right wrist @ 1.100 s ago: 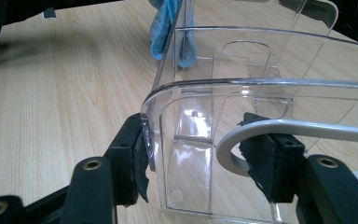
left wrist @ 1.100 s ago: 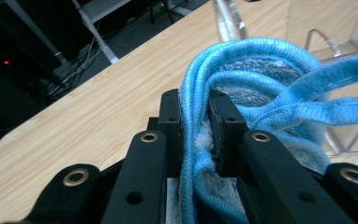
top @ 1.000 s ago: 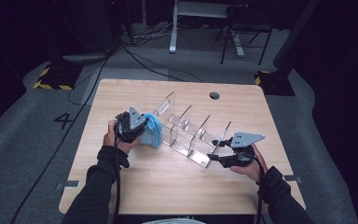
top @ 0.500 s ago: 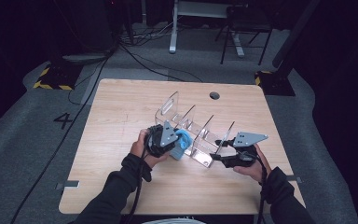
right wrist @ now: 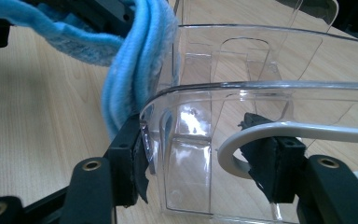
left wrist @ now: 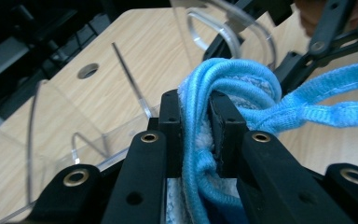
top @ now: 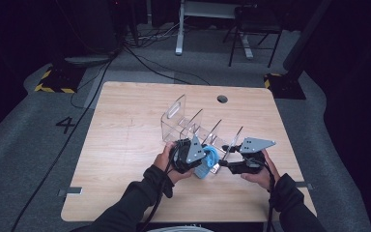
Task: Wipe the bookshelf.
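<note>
My left gripper (left wrist: pixel 196 105) is shut on a fleecy blue fabric item (left wrist: pixel 242 88) with a corded rim and a flat strap loop. In the high view that blue item (top: pixel 207 164) hangs at the near end of a clear acrylic divider rack (top: pixel 188 123), between my left gripper (top: pixel 199 162) and my right gripper (top: pixel 225 163). My right gripper (right wrist: pixel 200 144) clamps the rack's end wall (right wrist: pixel 242 65), one pad outside and one against a cut-out handle. The blue fabric (right wrist: pixel 135 56) touches the rack's corner there.
The rack stands slantwise on a wooden table (top: pixel 125 145) with a round cable hole (top: pixel 222 99) at the back. Bare wood lies left of the rack and along the front edge. Cables, desk legs and a chair stand on the grey floor beyond.
My left hand has carried the blue fabric item rightward along the front of the rack, from its left part to its near end beside the right gripper. The right gripper has stayed put.
</note>
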Motion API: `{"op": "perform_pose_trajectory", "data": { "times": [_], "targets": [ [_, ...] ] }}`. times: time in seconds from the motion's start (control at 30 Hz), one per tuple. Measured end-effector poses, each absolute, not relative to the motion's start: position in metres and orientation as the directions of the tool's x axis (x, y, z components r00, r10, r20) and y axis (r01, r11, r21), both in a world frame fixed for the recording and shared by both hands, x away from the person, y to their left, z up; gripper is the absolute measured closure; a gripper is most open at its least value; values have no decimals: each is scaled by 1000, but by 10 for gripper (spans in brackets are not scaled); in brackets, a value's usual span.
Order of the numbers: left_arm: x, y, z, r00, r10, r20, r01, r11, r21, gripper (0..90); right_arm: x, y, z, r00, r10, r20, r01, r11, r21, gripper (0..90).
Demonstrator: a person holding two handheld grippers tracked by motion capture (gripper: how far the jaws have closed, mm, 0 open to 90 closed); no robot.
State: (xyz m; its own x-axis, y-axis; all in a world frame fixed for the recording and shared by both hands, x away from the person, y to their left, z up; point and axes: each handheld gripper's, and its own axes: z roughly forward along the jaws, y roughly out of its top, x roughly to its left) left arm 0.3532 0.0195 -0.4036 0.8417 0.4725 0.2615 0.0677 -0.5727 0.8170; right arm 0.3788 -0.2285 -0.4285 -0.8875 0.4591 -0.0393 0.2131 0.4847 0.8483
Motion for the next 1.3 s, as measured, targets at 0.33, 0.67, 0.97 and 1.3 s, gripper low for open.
{"op": "perform_pose_trajectory", "data": {
  "times": [0.33,0.67,0.97,1.3],
  "targets": [
    [356,24,-406,811,488,324,56,-615,786,771,378,-229,-428,-874,485,-28,234,470,851,337],
    [367,38,-407,775,537,332,87,-612,786,770,369,-238,-420,-864,502,-46,230,474,850,278],
    [374,54,-408,774,556,303,123,-601,790,768,367,-235,-421,-875,476,-89,187,502,845,506],
    [372,64,-405,801,524,289,108,-602,791,769,363,-218,-421,-881,441,-172,123,564,817,508]
  ]
}}
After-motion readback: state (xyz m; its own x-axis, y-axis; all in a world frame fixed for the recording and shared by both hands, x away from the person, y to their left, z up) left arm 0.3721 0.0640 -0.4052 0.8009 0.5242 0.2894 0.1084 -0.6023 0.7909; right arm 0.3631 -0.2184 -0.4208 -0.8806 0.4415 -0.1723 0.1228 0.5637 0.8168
